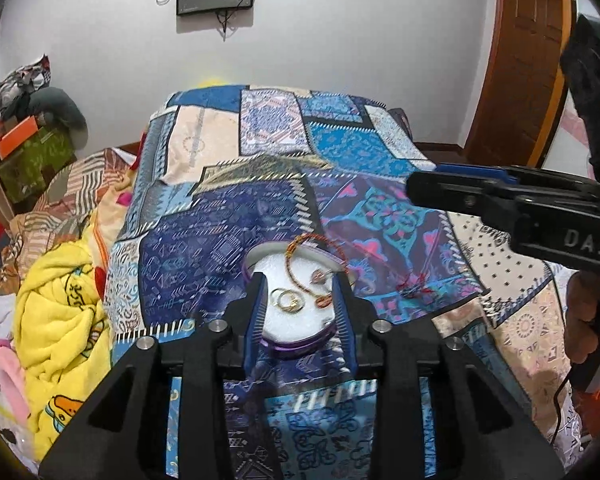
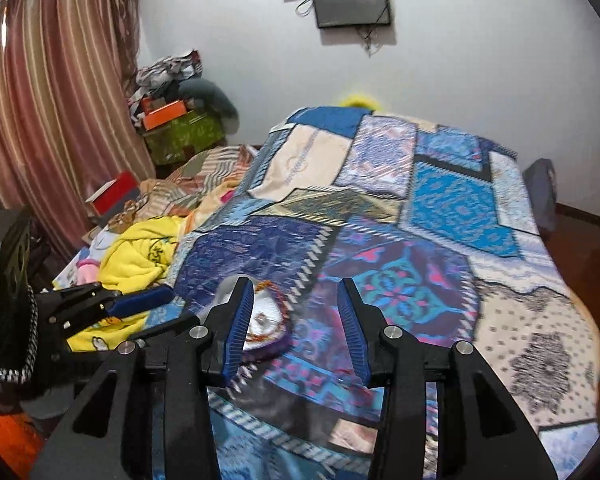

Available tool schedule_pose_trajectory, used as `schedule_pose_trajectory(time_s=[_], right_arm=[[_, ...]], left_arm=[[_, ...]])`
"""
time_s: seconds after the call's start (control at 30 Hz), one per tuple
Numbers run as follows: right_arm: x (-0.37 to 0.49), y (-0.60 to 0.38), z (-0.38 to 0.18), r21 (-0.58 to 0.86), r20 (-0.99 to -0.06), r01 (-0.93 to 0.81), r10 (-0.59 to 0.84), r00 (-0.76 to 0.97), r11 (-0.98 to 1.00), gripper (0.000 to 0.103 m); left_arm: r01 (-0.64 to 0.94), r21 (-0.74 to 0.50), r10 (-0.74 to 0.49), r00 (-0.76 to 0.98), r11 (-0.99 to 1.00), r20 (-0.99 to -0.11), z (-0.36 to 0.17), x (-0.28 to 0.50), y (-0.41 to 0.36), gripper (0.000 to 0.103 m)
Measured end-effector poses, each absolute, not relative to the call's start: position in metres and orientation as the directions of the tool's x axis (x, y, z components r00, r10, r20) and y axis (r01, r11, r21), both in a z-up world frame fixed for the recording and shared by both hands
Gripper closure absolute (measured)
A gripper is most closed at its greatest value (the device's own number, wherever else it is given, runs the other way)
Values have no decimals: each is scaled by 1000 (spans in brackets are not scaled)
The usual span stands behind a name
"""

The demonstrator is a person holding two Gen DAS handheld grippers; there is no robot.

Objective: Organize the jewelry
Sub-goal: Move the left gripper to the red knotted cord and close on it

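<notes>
Now the left tool [image 1: 300, 300] closes on both sides of the round jewelry box [image 1: 296, 308] on the bed [image 1: 228, 240], steadying it. Rings [image 1: 286, 300] lie inside; a bracelet [image 1: 312, 256] drapes over its rim. Meanwhile the right tool [image 2: 296, 312] hovers wide open, empty, just beside.
</notes>
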State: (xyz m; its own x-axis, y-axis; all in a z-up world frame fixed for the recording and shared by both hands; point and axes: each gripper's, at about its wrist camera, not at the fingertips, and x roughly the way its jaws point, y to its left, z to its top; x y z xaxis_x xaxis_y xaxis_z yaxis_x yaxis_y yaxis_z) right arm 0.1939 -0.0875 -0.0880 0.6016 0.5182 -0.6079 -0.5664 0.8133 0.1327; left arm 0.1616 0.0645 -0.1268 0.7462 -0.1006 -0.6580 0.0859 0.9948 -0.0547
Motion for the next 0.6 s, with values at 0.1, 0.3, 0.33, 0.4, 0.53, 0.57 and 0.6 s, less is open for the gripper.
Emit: schedule_pose_trajectory(time_s=[0.1, 0.3, 0.33, 0.4, 0.53, 0.57, 0.6], right_arm=[[190, -107, -87, 119, -603, -534, 488, 631, 837, 63], [187, -145, -95, 111, -614, -458, 423, 666, 882, 63], [187, -151, -97, 108, -618, -444, 410, 670, 889, 63], [188, -164, -100, 104, -628, -415, 383, 677, 904, 63], [191, -188, -113, 105, -659, -359, 336, 673, 927, 63], [192, -195, -117, 105, -668, -345, 323, 671, 933, 63], [193, -201, -122, 103, -680, -331, 309, 665, 938, 63]], left_arm=[[107, -55, -117, 753, 993, -648, -121, 162, 52, 65], [164, -59, -163, 745, 985, -647, -119, 168, 22, 61], [174, -61, -171, 741, 983, -649, -120, 169, 17, 61], [193, -66, -188, 731, 979, -656, -122, 172, 8, 61], [234, -65, -215, 701, 970, -681, -133, 179, -11, 61], [244, -64, -219, 691, 968, -689, -138, 181, -15, 61], [249, -64, -222, 684, 966, -694, -141, 182, -18, 61]])
